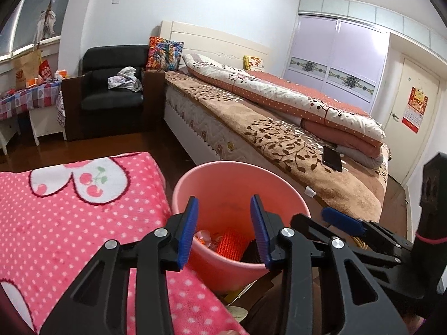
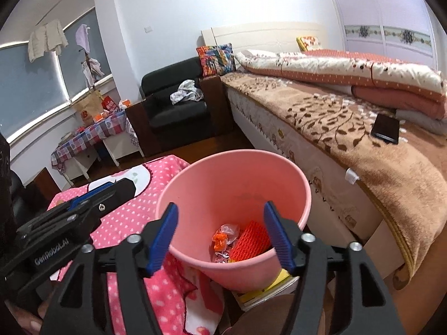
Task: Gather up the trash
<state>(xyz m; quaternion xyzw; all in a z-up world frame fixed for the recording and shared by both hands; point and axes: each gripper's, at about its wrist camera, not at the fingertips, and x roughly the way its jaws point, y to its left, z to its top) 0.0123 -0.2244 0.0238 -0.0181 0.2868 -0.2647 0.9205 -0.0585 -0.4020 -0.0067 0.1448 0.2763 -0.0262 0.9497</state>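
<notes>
Since both tools, left tool [image 1: 225,231] and right tool [image 2: 220,236], gape empty: pink bin [image 2: 301,184], light rigid plastic, rim-grip; wrappers [image 2: 223,237] flimsy.

A pink plastic bin [image 2: 234,184] is seen standing upright and open-topped, between the edge of a pink dotted blanket [image 2: 131,223] and the side of the bed [image 2: 321,167]. On its bottom, an orange foam net [image 2: 251,241] is lying beside crumpled clear wrappers with orange bits [image 2: 225,236].
</notes>
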